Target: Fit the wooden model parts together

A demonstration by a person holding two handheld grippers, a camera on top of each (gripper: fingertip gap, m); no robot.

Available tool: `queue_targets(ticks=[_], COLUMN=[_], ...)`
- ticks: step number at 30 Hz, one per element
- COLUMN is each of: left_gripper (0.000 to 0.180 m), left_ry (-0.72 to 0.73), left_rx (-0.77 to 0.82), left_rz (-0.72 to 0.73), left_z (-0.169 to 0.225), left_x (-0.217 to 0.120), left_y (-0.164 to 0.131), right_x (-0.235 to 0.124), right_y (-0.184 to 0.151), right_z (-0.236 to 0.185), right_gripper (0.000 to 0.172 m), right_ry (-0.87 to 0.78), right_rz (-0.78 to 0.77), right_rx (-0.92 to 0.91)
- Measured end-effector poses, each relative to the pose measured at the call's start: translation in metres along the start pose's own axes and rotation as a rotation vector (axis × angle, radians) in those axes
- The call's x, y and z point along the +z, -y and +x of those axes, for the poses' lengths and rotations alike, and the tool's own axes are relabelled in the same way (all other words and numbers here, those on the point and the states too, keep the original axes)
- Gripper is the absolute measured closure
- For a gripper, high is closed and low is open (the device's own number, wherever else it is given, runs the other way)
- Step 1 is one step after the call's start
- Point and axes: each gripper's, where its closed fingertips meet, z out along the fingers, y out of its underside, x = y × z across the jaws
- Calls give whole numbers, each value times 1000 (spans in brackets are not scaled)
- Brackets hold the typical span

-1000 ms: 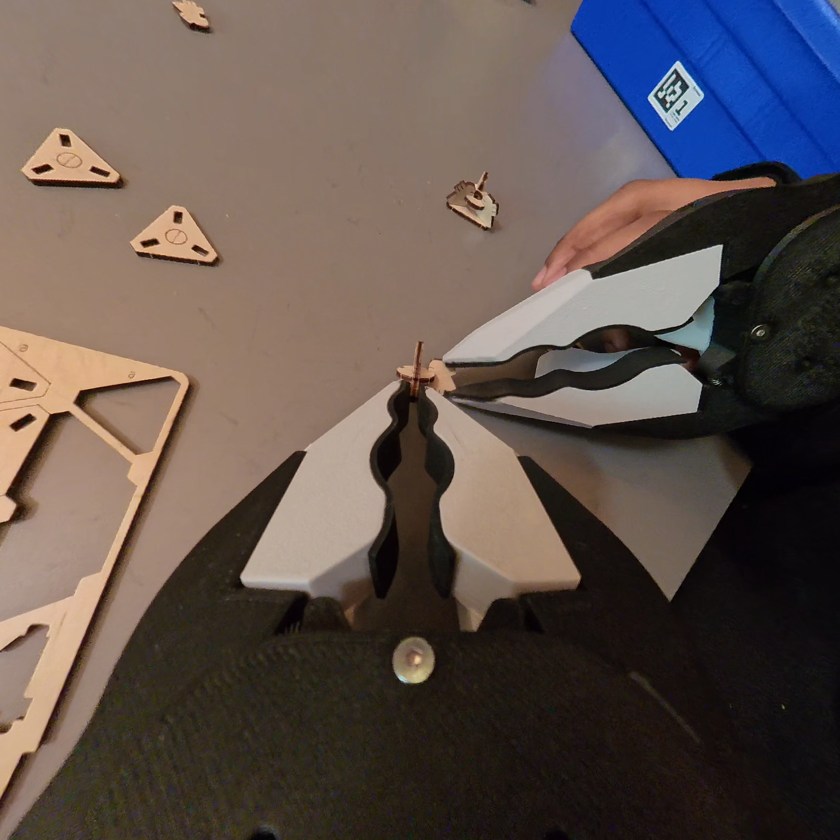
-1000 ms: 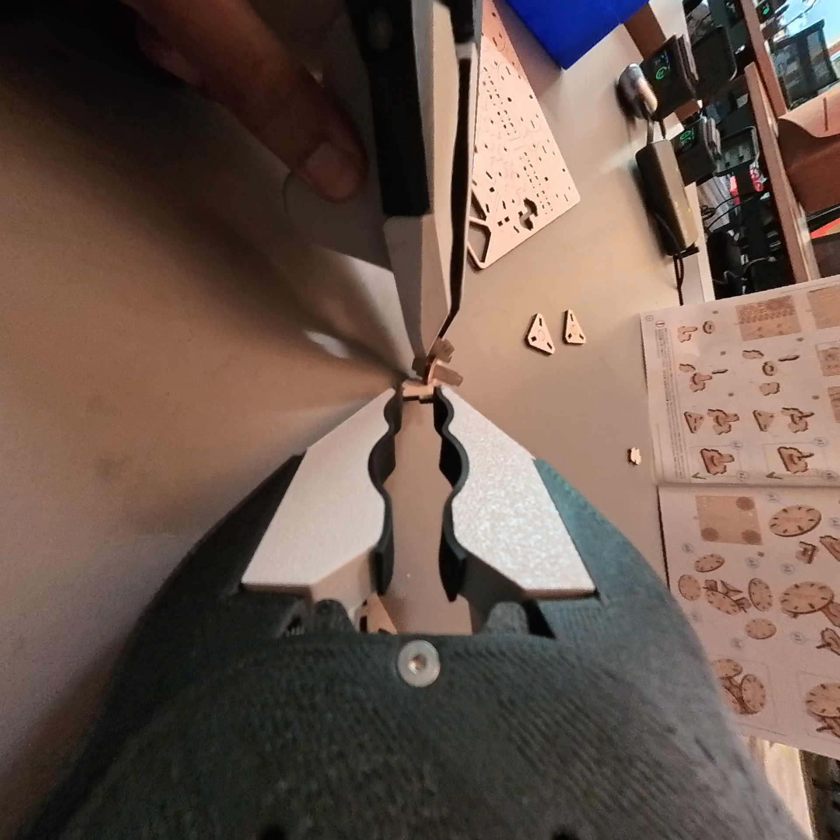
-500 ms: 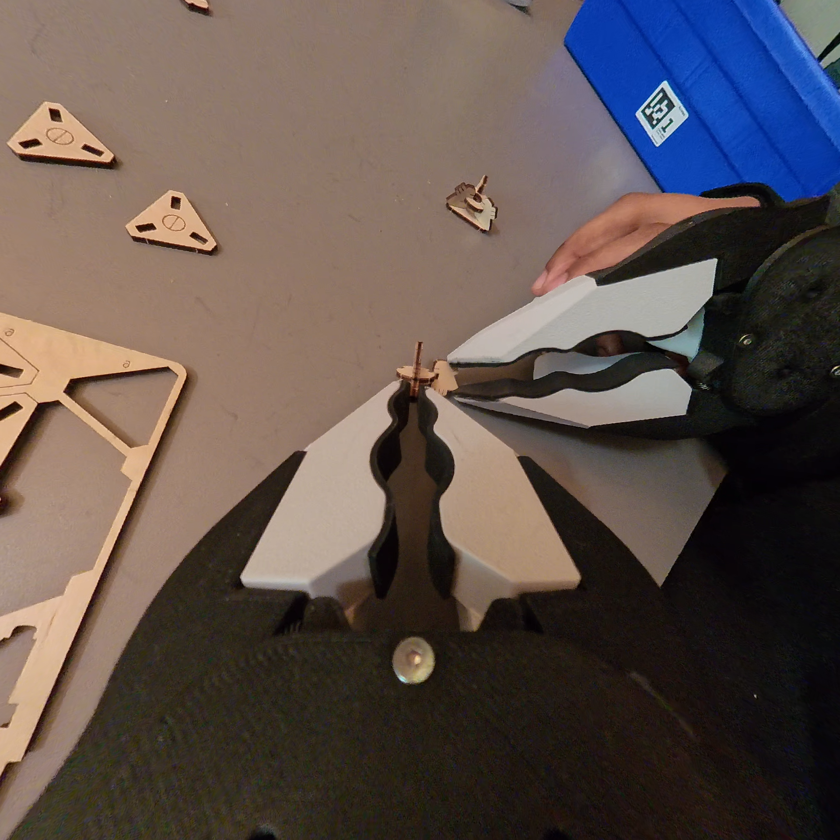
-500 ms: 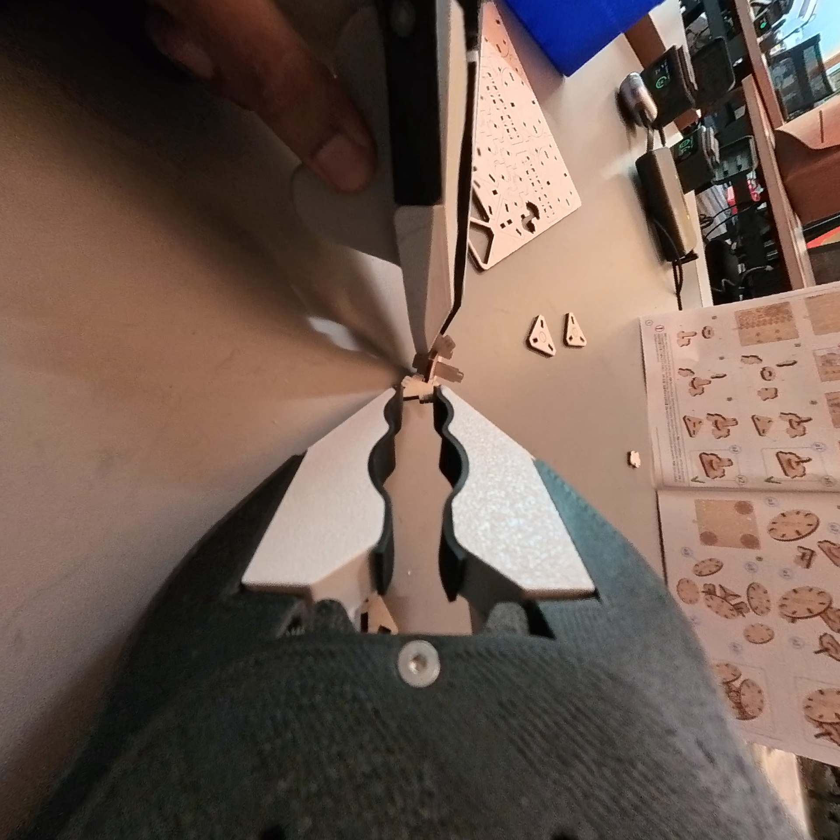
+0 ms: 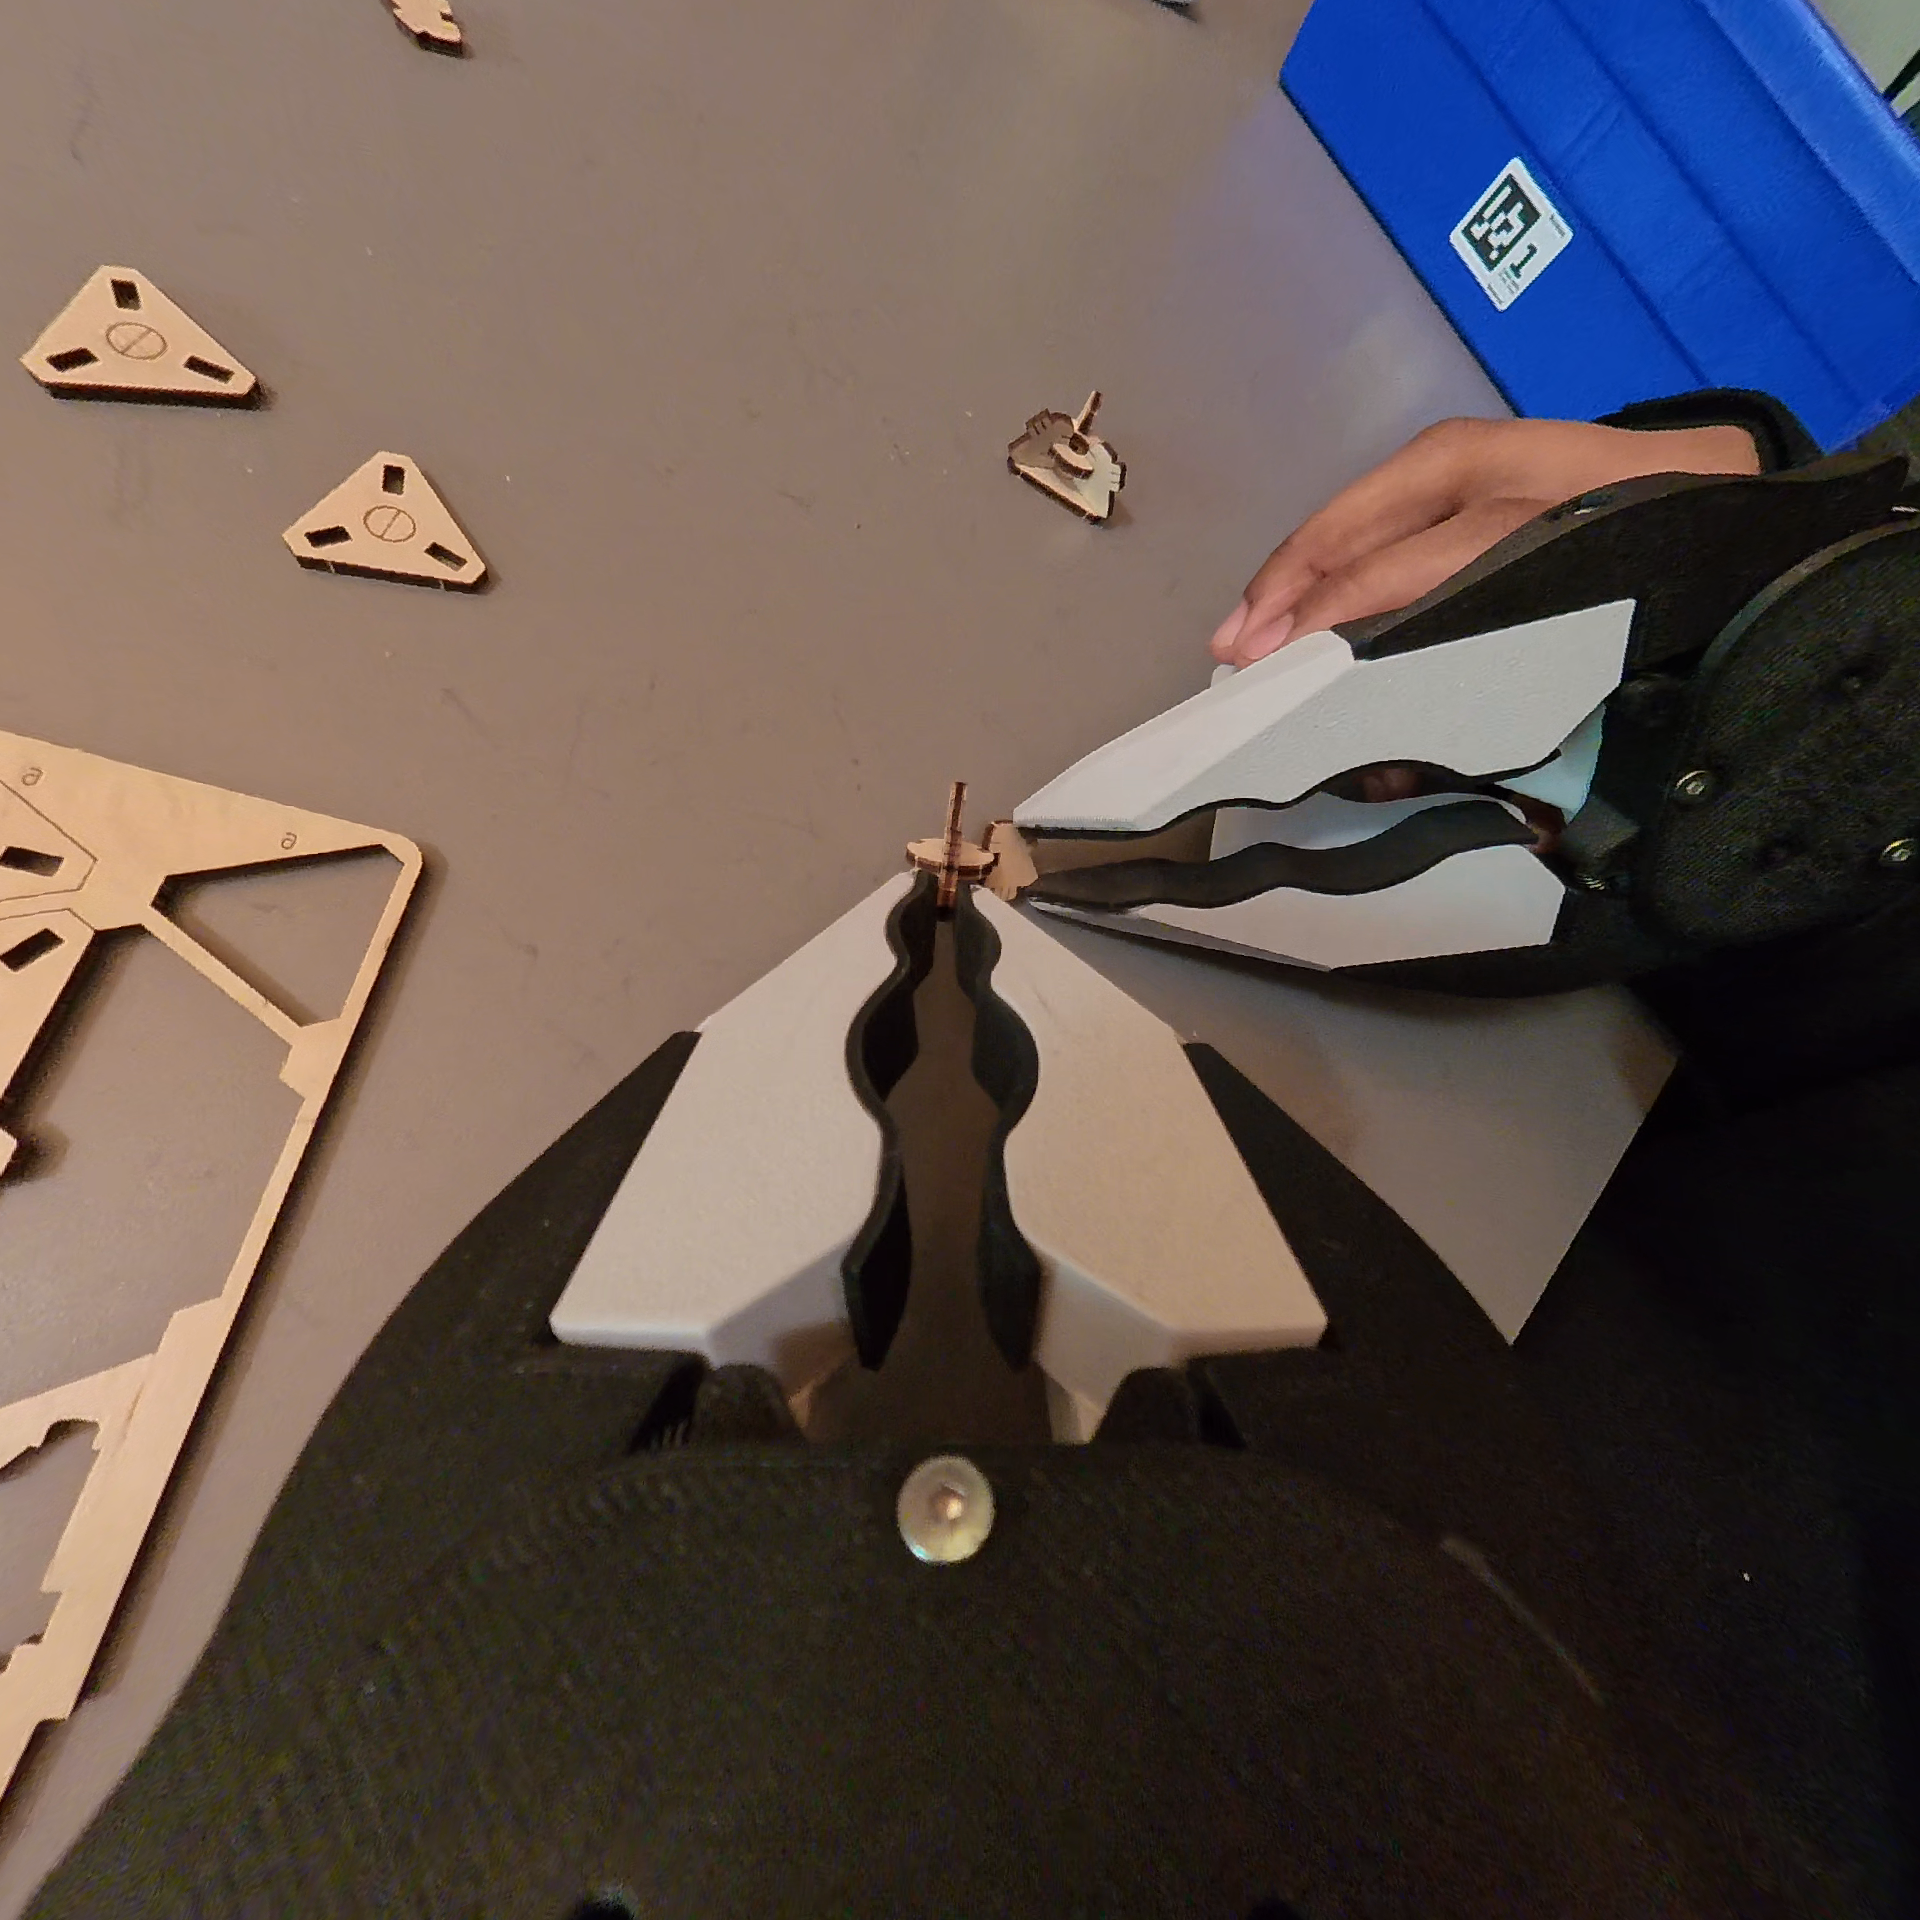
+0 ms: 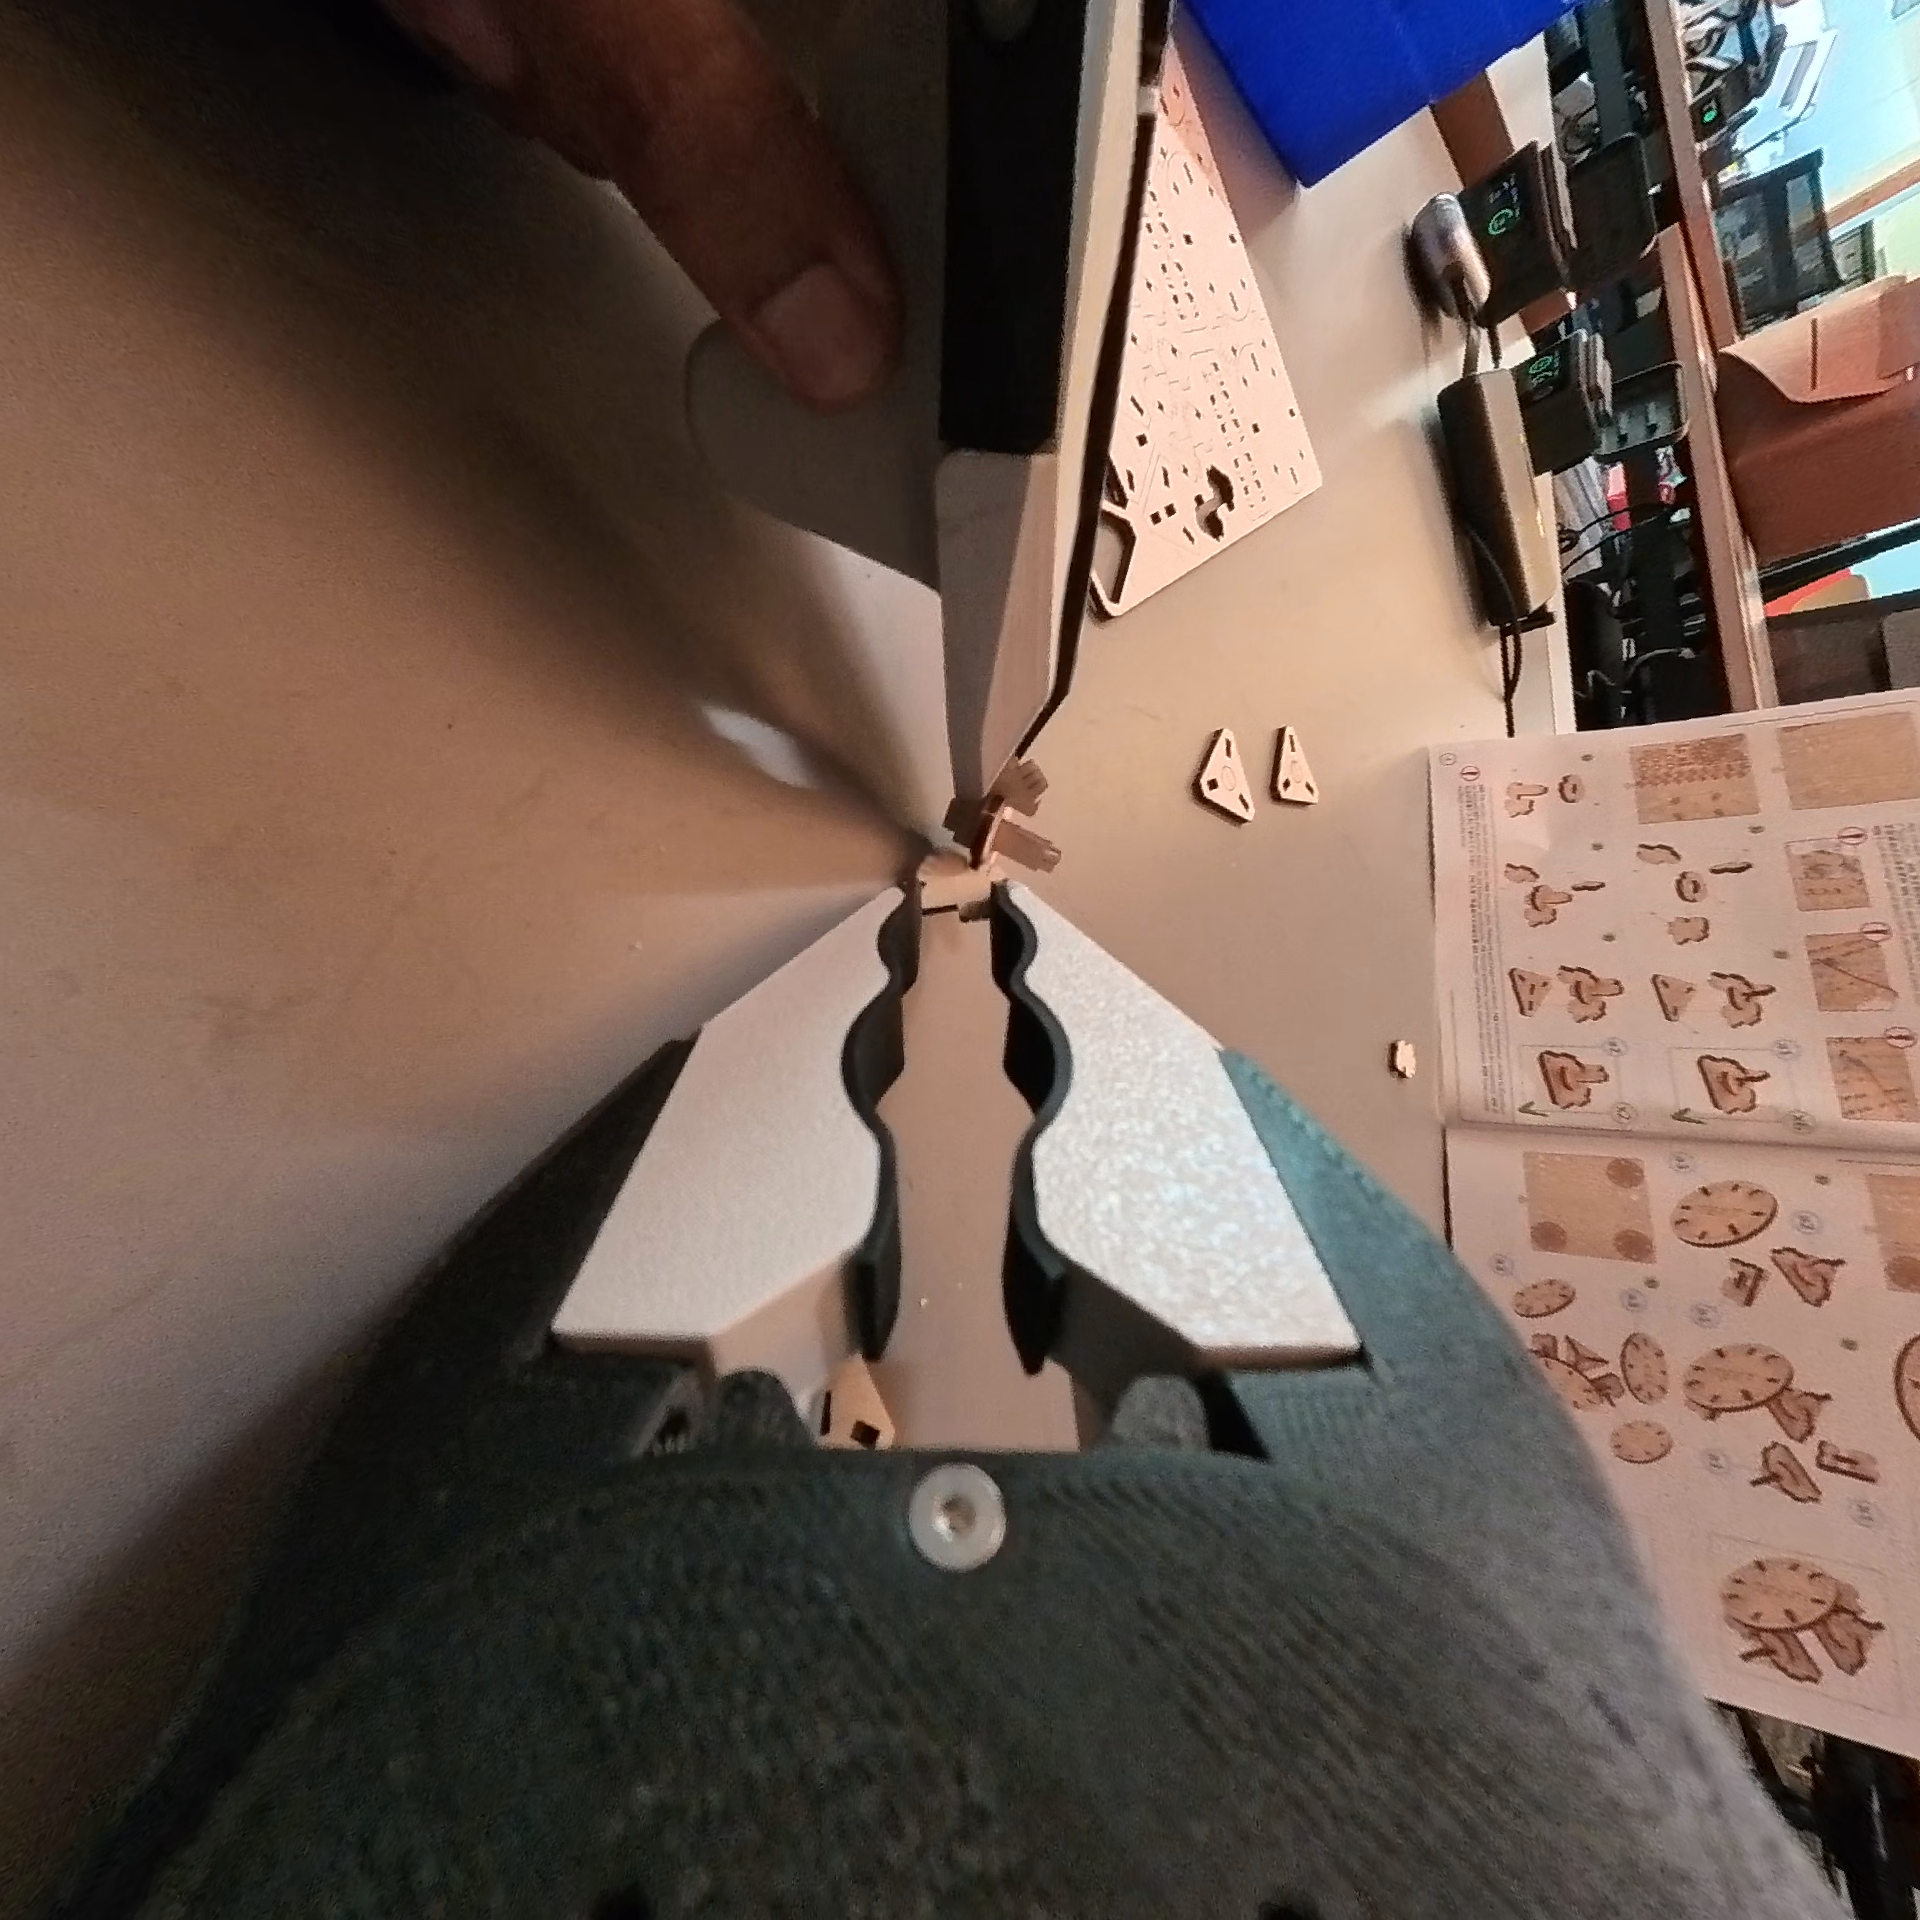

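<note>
Wooden pin with disc [image 5: 948,854]: stands upright, clamped at its lower end between the closed fingertips of the left gripper [image 5: 943,902], above the grey table [image 5: 675,312].
Left wrist view, right gripper [image 5: 1023,860]: comes in from the right, jaws narrowed onto a small flat wooden piece [image 5: 1006,857] that touches the disc's edge; a hand [image 5: 1392,540] holds it from behind.
Left wrist view, around: two triangular wooden plates [image 5: 384,525] lie well apart on the left, a cut-out wooden sheet [image 5: 208,935] at the left edge, a small assembled wooden part [image 5: 1065,462] farther back, a blue box [image 5: 1621,187] at the upper right.
Right wrist view, right gripper [image 6: 954,902]: both pads press on the flat wooden piece [image 6: 940,891] at the tips.
Right wrist view, left gripper [image 6: 987,800]: reaches down from above, its tips shut on the pin and disc [image 6: 1008,831], which meets the flat piece.
Right wrist view, around: an instruction booklet [image 6: 1683,1143] lies open on the right, the triangular plates [image 6: 1257,779] between it and the grippers, a tiny wooden bit [image 6: 1405,1060] just beside the booklet.
</note>
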Motion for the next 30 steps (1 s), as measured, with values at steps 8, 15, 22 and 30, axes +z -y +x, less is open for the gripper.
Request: queue_targets(ticks=[8, 15, 22, 30], left_gripper=[180, 180, 180, 180], left_ry=[0, -1, -1, 0], left_rx=[1, 2, 1, 13], left_rz=[-4, 1, -9, -26], left_z=[0, 0, 0, -1], left_x=[0, 0, 0, -1], left_y=[0, 0, -1, -4], right_x=[0, -1, 0, 1], right_y=[1, 2, 2, 0], right_z=[-1, 0, -1, -4], right_gripper=[160, 160, 160, 159], right_ry=[-6, -16, -17, 3], right_rz=[-1, 9, 13, 13], right_rx=[-18, -35, -53, -30])
